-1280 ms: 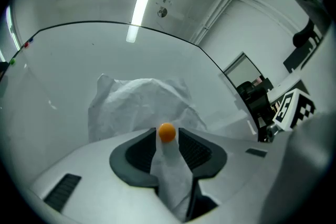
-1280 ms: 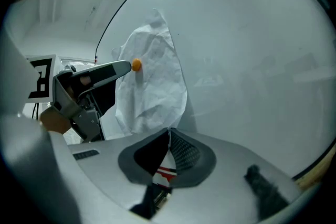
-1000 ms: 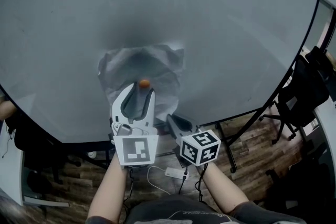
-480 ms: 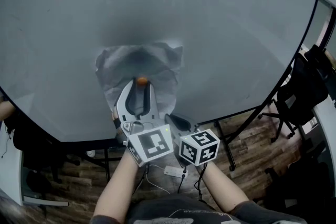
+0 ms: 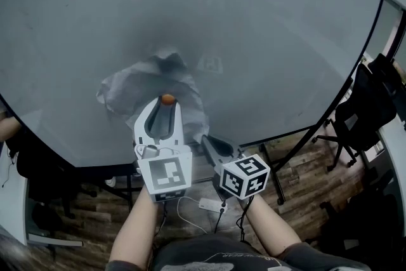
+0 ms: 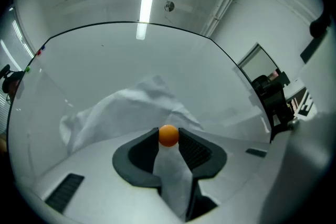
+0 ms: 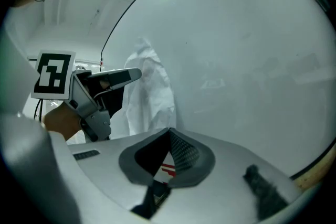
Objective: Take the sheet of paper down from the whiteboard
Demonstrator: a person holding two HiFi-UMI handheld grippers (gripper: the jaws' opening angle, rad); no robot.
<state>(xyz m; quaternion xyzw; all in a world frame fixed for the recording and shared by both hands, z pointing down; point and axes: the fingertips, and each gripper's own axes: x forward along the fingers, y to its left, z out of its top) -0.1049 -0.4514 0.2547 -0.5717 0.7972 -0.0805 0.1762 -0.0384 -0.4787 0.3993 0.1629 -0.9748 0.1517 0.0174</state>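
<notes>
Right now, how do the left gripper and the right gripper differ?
The left gripper has just been closing and pinches the orange ball, with the paper between its jaws; the right gripper is shut and empty. The left gripper aims at the paper; the right gripper at bare whiteboard beside it. Both face the board.

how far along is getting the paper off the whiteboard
Partway. Done: the paper hangs crumpled, bulging off the whiteboard. In hand: the left gripper, whose jaws have just been closing, pinches the orange ball with paper between them. Left: pulling the sheet clear.
</notes>
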